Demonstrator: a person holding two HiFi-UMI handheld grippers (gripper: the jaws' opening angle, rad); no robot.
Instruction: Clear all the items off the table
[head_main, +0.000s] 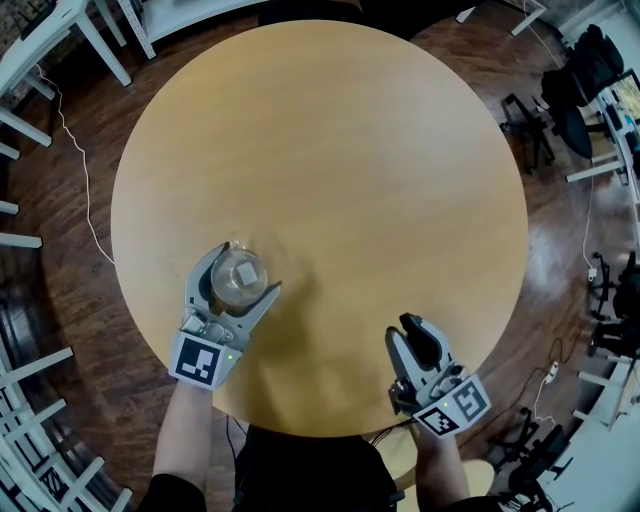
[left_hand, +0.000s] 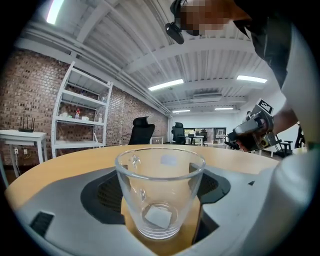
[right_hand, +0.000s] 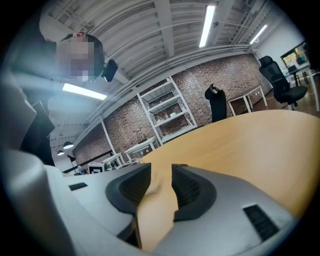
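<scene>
1. The left gripper (head_main: 247, 270) stood with its jaws wide apart and level on the table (head_main: 350, 150), one either side of the clear glass (left_hand: 160, 195). The pads flanked the glass, but no view showed them pressing on it.
2. The glass stood upright on the tabletop near the person's edge, its long axis vertical, straight ahead in that gripper's gap.
3. The right gripper (head_main: 405, 330) lay well apart near the same edge, jaws nearly together and empty.
4. Judgement: the left gripper was far nearer, so closing across the glass's width seemed the next move.
</scene>
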